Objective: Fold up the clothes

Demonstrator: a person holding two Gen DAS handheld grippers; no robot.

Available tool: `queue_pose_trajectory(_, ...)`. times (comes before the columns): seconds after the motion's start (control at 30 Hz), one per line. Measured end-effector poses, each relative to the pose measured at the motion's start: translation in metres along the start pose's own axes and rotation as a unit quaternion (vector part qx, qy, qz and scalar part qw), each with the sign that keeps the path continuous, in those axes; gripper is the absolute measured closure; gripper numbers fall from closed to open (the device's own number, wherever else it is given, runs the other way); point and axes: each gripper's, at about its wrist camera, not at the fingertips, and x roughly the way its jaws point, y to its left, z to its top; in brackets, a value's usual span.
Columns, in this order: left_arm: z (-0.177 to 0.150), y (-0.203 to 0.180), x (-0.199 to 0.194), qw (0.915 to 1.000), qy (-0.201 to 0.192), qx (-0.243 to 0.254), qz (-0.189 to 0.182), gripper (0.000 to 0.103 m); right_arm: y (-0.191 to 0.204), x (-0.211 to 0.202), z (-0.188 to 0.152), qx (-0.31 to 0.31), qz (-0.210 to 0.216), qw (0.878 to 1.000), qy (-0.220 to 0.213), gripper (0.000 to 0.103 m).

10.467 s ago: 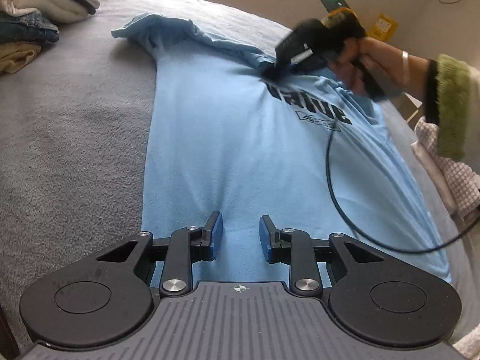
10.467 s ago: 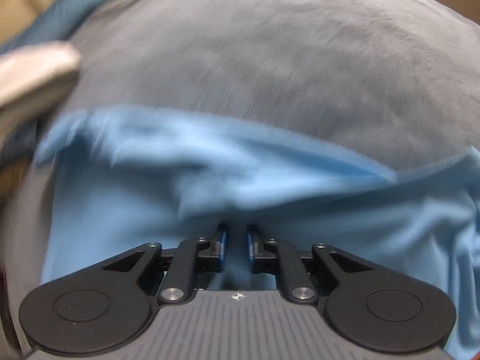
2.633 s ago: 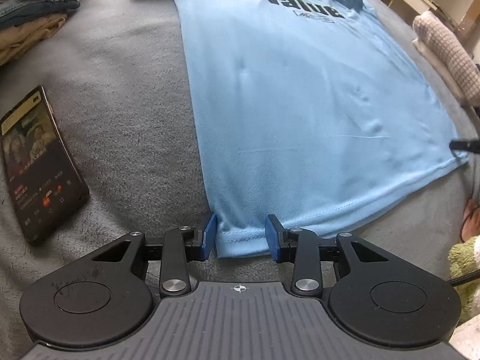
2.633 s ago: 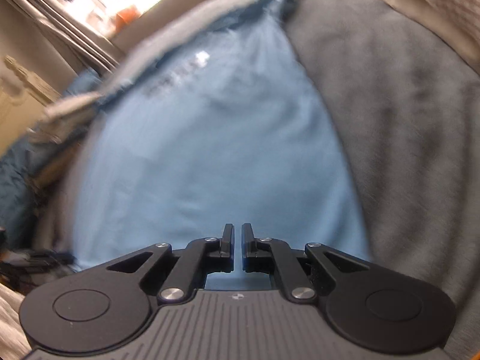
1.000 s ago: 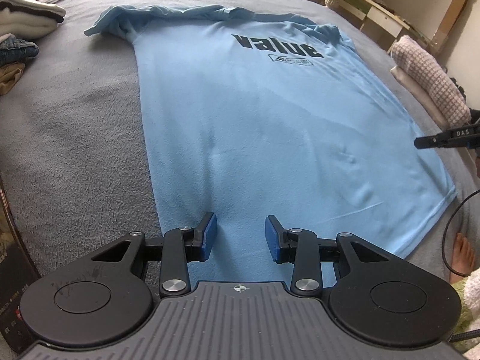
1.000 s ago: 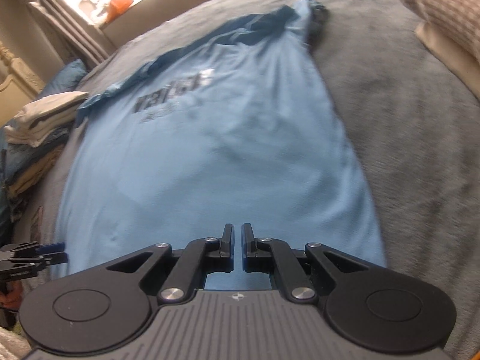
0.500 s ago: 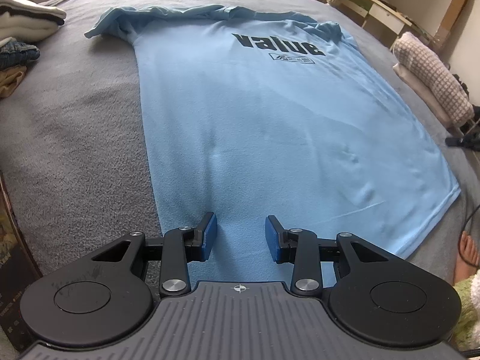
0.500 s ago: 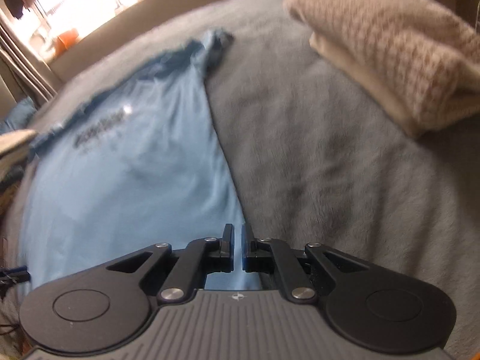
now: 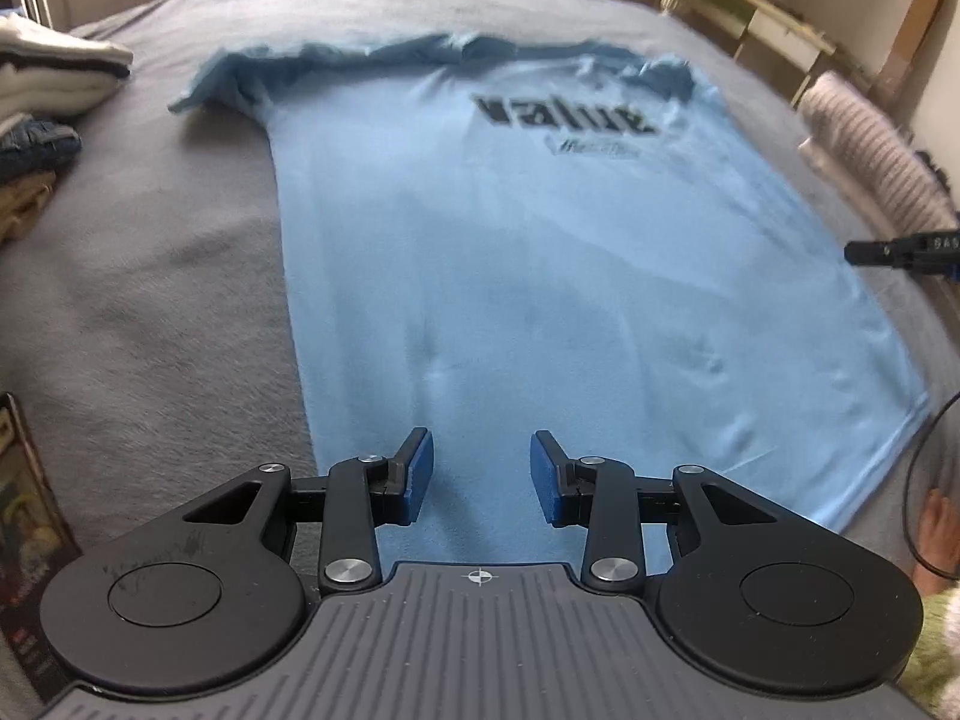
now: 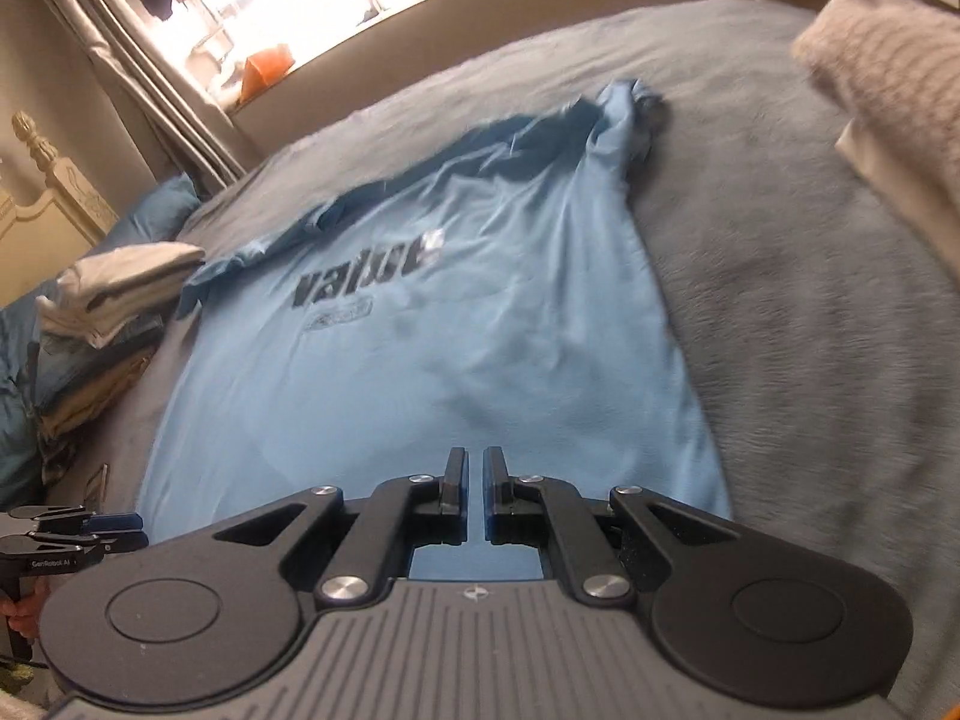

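Observation:
A light blue T-shirt point(image 9: 540, 276) with a black "value" print lies flat, print up, on the grey bed point(image 9: 150, 312); both sleeves are bunched at its far end. My left gripper point(image 9: 480, 471) hovers over the shirt's near left part, open, with nothing between its blue pads point(image 9: 418, 468). My right gripper point(image 10: 474, 480) is over the shirt point(image 10: 420, 348) near its hem on the right side, its jaws shut and empty. The right gripper's tip point(image 9: 900, 252) shows at the right edge of the left wrist view, and the left gripper point(image 10: 78, 531) shows low on the left of the right wrist view.
A stack of folded clothes point(image 9: 54, 84) point(image 10: 108, 300) sits left of the shirt, and a phone point(image 9: 24, 528) lies by the near left edge. A folded checked cloth point(image 9: 870, 138) point(image 10: 888, 96) lies to the right. A bare foot point(image 9: 936, 534) and a cable point(image 9: 918, 468) are at the near right.
The right wrist view has swung from the folded checked cloth back over the shirt. The right gripper's tip shows higher at the left view's right edge. The left gripper has hardly moved.

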Motion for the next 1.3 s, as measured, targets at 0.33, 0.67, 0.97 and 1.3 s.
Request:
queue_pose_trajectory(0.33,-0.002,0.002,-0.002,0.9998,0.012,0.002,0.014,0.068,-0.058,0.000,0.010,0.057,-0.096,0.994,-0.017,0.099)
queue_pose_trajectory(0.67,0.027,-0.006,0.018,0.9996,0.001,0.012,0.024,0.068,-0.008,0.069,0.046,0.000,-0.005,1.000,0.015,0.099)
queue_pose_trajectory(0.97,0.032,0.008,0.009,0.9999,-0.005,-0.005,0.013,0.068,-0.066,0.040,0.074,0.056,-0.083,0.994,-0.033,0.100)
queue_pose_trajectory(1.3,0.068,0.020,0.044,0.9972,-0.036,-0.059,0.030,0.068,-0.033,0.100,0.093,0.033,-0.015,0.999,0.008,0.100)
